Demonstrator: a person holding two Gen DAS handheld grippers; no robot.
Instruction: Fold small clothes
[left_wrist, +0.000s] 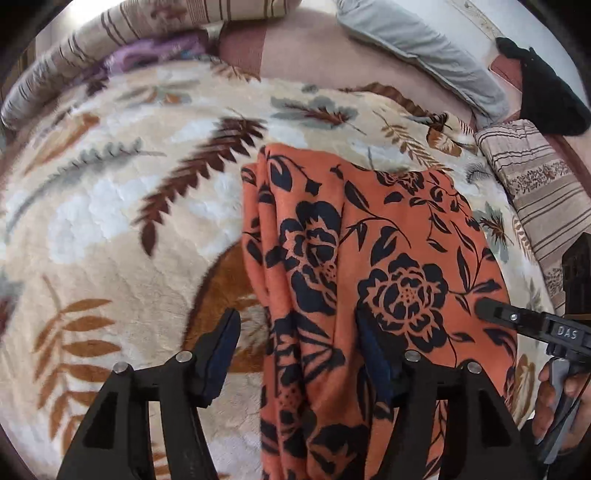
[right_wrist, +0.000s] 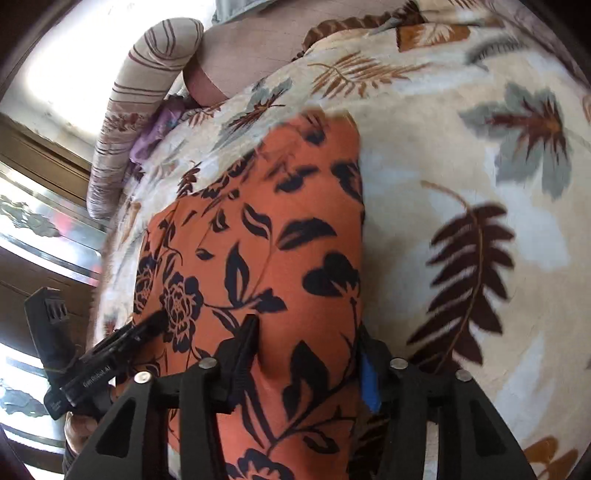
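An orange garment with a black flower print (left_wrist: 373, 266) lies folded in a long strip on a cream leaf-patterned blanket (left_wrist: 110, 229). My left gripper (left_wrist: 295, 332) is open, its jaws wide apart over the garment's bunched left edge, one finger on the blanket and the other on the cloth. My right gripper (right_wrist: 306, 343) is open too, its jaws straddling the near end of the garment (right_wrist: 266, 251). The right gripper's finger also shows in the left wrist view (left_wrist: 517, 317), resting on the garment's right side. The left gripper shows in the right wrist view (right_wrist: 122, 343) at the left.
Striped pillows (left_wrist: 543, 192) lie at the right and along the far edge of the bed. A grey pillow (left_wrist: 424, 48) and a black cloth (left_wrist: 546, 92) lie at the far right. A purple cloth (left_wrist: 147, 55) sits at the far left. A window (right_wrist: 40, 221) is beside the bed.
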